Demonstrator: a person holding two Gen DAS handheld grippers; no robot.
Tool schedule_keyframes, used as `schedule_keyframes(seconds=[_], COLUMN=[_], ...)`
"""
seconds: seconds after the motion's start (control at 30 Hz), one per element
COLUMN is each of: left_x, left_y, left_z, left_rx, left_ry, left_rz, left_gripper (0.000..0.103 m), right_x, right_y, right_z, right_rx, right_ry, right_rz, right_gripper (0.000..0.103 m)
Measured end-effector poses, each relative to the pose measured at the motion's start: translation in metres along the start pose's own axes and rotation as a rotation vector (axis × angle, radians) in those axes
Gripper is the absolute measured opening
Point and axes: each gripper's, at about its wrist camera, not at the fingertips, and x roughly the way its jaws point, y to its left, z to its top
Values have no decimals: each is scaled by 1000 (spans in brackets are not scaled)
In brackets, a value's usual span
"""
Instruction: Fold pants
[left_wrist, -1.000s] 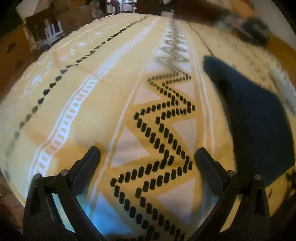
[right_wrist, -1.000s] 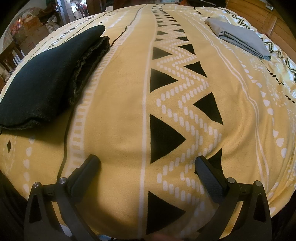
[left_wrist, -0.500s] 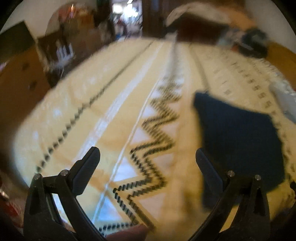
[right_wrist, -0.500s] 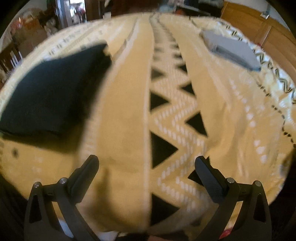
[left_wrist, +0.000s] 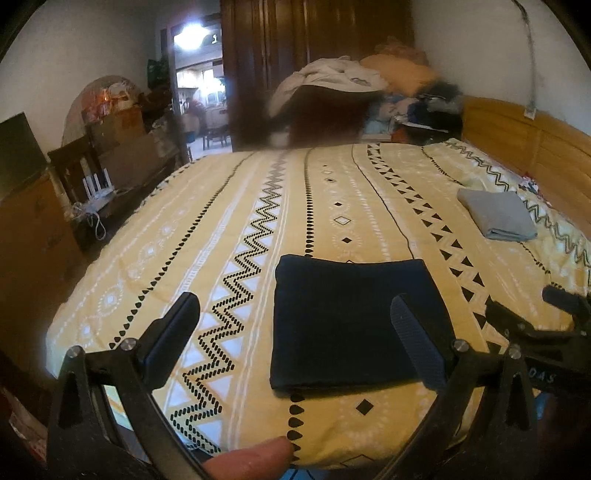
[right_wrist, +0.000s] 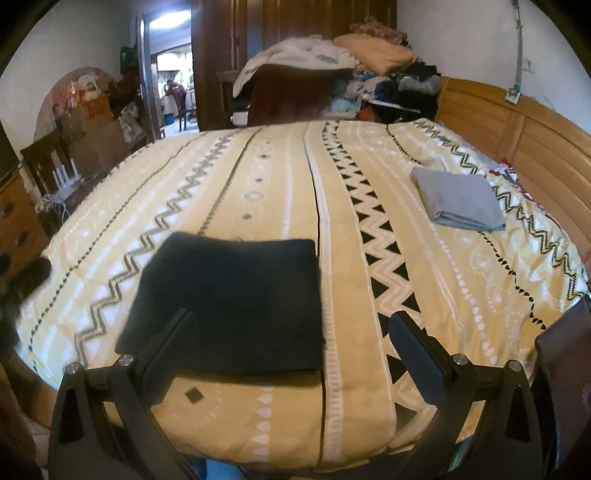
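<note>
The wide bed under its yellow cotton cover (left_wrist: 236, 206), printed with black zigzags, diamonds and triangles between white bands, fills both views; a second ago each camera hung close over that print, and now both have drawn back and tipped up, so the whole mattress, the room behind and the doorway show. Along the right edge runs the ribbed honey-coloured wooden headboard (right_wrist: 517, 133). Past the far end of the bed a loose heap of mixed clothes and bedding (left_wrist: 343, 74) lies crumpled and soft-looking.

The dark navy pants (left_wrist: 351, 325), folded into a flat, thick, nearly square packet of matte, slightly fuzzy cloth, lie near the front edge of the bed, resting free with nothing touching them. Earlier they sat at the side of each frame; now they lie close to centre. Well apart, towards the headboard, sits a smooth grey folded cloth (right_wrist: 458, 199) with crisp layered edges.

The left gripper (left_wrist: 299, 339) hangs above the near edge, its black ribbed fingers spread wide and empty. The right gripper (right_wrist: 291, 354) is likewise splayed apart and holding nothing, its left finger overlapping the pants only in sight line. A bare fingertip (left_wrist: 255, 458) shows at the bottom of the left view.
</note>
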Motion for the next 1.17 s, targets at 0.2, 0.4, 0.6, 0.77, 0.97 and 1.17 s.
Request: schedule_keyframes(seconds=[0.2,0.4,0.6,0.77,0.97,1.17], left_x=[-3,-6,-6,-6,0,0], left_y=[-6,-5,-4,-4,-8,-12], left_z=[-3,-3,-3,-3,-5,-8], left_rx=[4,-8,-7,-8,-3,-2], left_ry=[23,29,33,36,58,68], left_rz=[-6,5,6,2,-8,-10], left_gripper=[103,103,103,103,103,103], right_x=[-12,-18,-17,-15,-14,-17], right_y=[4,8,9,9,9,10], right_z=[6,5,6,8,8,9], right_rx=[-8,-27,-28,-34,-32,-45], right_ry=[4,3,10,13,12,-1], right_rz=[20,43,47,51,54,48], right_gripper=[103,103,103,103,103,103])
